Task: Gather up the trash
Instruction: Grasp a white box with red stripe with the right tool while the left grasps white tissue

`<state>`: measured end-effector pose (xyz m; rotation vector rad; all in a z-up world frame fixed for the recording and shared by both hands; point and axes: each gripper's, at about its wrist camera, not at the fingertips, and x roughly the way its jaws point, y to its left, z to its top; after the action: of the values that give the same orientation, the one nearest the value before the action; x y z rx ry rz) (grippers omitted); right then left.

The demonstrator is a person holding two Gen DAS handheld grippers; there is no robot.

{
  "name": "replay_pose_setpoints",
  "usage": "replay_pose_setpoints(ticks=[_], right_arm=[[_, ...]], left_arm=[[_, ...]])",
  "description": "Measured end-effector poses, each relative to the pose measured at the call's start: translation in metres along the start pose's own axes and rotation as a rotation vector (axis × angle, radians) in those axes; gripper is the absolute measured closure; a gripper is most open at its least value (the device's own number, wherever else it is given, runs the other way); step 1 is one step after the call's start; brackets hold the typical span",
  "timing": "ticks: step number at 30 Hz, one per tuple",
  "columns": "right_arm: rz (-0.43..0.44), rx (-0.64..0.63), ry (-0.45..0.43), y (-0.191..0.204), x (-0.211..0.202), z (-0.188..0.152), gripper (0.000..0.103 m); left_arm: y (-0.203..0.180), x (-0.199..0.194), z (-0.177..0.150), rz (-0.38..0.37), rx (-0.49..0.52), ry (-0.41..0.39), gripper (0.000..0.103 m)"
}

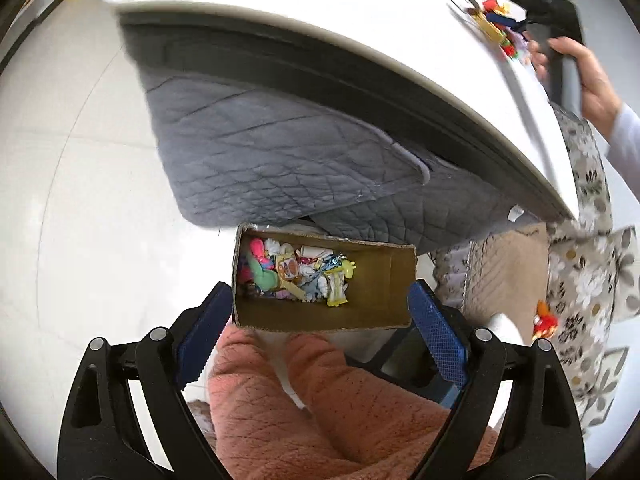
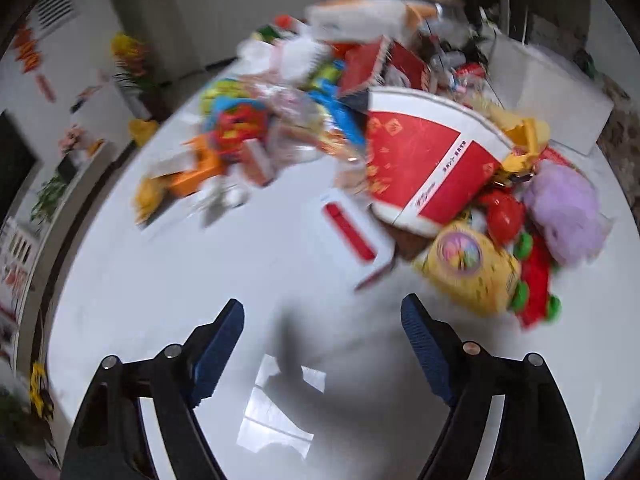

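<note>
My left gripper (image 1: 322,308) is shut on an open cardboard box (image 1: 376,308), its blue pads against the box's two short ends. The box holds several coloured wrappers and small bits of trash (image 1: 294,276). It hangs below the edge of the white table (image 1: 320,32), above the floor. My right gripper (image 2: 322,320) is open and empty above the white tabletop (image 2: 180,280). Ahead of it lies a blurred heap of trash: a red-and-white paper tub (image 2: 428,164), a yellow packet (image 2: 472,268), a red strip (image 2: 348,228), a purple fluffy thing (image 2: 568,212).
A grey quilted cover (image 1: 260,148) hangs under the table beside a flower-patterned cushion (image 1: 588,264). My legs in pink fleece (image 1: 320,408) are below the box. A hand (image 1: 580,76) holds the other gripper at the table's far edge. Toys and boxes (image 2: 240,132) crowd the table's back.
</note>
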<state>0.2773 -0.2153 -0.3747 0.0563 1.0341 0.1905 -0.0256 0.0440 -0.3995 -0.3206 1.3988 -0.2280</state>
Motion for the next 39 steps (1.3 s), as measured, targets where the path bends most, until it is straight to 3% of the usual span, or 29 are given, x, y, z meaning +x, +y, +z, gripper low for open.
replay_pose_setpoints(ticks=[7,10,13,20,23,26,34,39], right_arm=[[-0.041,0.007,0.014,-0.007,0.039,0.032,0.036],[-0.077,-0.054,0.036,0.001,0.045,0.039,0.052],[-0.082,-0.138,0.075,0.015,0.044,0.032,0.058],[0.080,-0.079,0.068,0.016,-0.010,-0.018,0.060],[0.114,-0.066,0.063,0.011,-0.036,-0.045,0.061],[0.082,-0.092,0.099,0.004,-0.047,-0.077,0.061],[-0.002,-0.175,0.141,0.012,-0.047,-0.120,0.062],[-0.029,-0.185,0.128,0.013,-0.044,-0.119,0.060]], left_arm=[[0.027,0.002,-0.020,0.029,-0.101,0.030,0.016],[0.038,-0.001,-0.021,0.021,-0.149,0.031,0.016],[0.040,-0.005,-0.016,0.002,-0.159,0.025,0.016],[0.021,-0.042,0.020,-0.019,-0.068,-0.078,0.016],[0.010,-0.056,0.050,-0.029,-0.020,-0.136,0.016],[-0.012,-0.055,0.100,-0.019,0.060,-0.180,0.016],[-0.101,-0.012,0.281,0.052,0.271,-0.302,0.016],[-0.140,0.047,0.373,0.134,0.296,-0.238,0.016]])
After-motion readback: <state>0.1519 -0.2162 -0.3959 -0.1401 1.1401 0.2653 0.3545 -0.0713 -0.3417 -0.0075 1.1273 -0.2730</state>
